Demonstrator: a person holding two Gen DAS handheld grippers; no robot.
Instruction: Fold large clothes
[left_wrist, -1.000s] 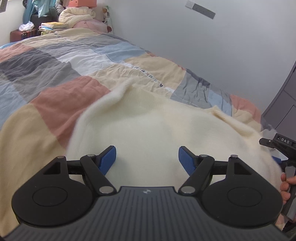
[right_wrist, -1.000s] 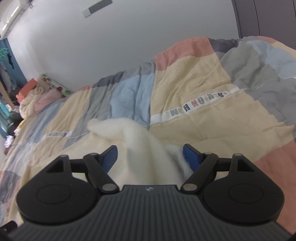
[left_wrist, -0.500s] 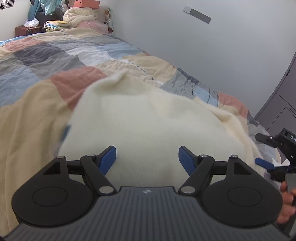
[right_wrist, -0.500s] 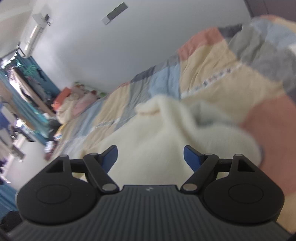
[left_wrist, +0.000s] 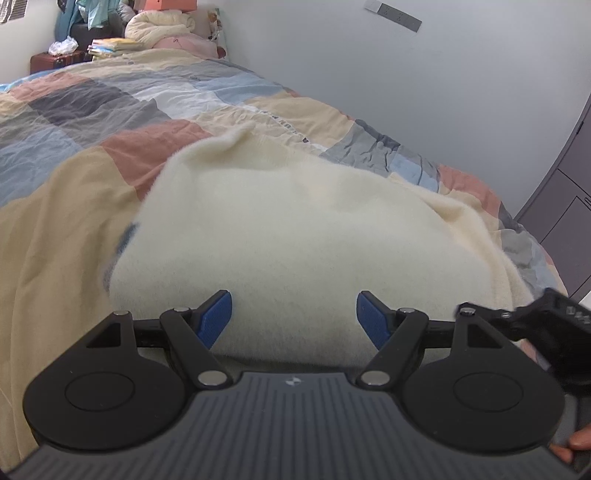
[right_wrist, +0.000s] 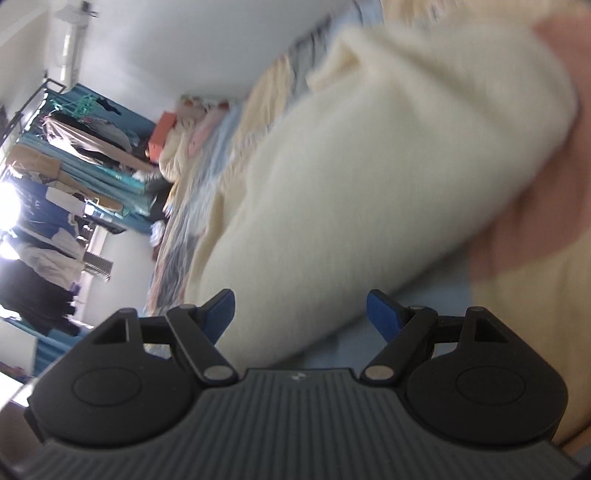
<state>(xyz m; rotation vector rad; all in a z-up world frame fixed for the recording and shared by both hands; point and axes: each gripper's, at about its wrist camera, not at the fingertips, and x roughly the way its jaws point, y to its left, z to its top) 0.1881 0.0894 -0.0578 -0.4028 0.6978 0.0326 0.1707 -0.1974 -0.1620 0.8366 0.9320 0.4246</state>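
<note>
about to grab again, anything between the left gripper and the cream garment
Nothing visible does. The left gripper is open right over the cream garment on the patchwork quilt, with only fabric ahead.

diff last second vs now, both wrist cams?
Right gripper has rolled, so its view is tilted and blurred, and the cream garment fills more of it. Left gripper moved in closer over the garment, then held. Nothing grasped or released. Unchanged: both jaws open, garment lying on the patchwork quilt.
</note>
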